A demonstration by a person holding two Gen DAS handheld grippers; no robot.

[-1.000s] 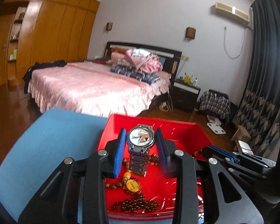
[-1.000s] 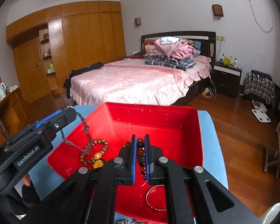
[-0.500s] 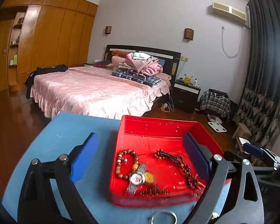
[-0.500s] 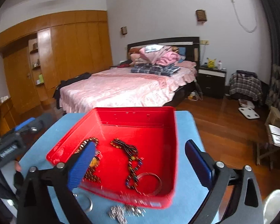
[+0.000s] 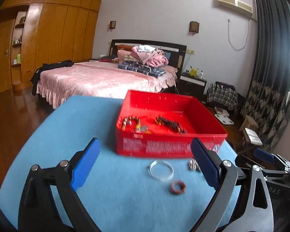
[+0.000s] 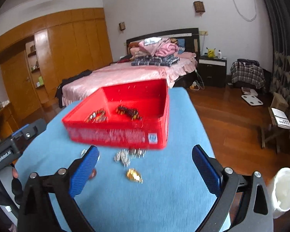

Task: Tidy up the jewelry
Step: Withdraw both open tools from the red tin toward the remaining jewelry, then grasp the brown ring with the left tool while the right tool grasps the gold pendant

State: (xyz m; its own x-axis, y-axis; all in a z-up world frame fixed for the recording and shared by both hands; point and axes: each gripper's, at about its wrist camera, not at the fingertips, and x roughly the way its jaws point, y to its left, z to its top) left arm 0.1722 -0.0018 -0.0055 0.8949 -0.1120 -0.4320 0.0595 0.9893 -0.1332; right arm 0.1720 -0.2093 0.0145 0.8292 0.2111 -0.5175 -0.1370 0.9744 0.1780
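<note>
Both grippers, left [image 5: 144, 163] and right [image 6: 144, 169], gape empty; each should straddle one loose piece, clear bangle [image 5: 161, 170] or gold trinket [image 6: 134, 175], squarely before closing.

Two hand-held grippers, left gripper [image 5: 145, 164] and right gripper [image 6: 145, 166], alike in build. Black angular linkage arms behind the jaws, silver round screw heads at the pivots. Blue ribbed pads [image 5: 85, 164] lining the inner jaw faces. White "GenRobot.AI" lettering along the left gripper's black body; "DAS" faintly on the right's. Dark sleeve [image 6: 16, 187] behind the left.
</note>
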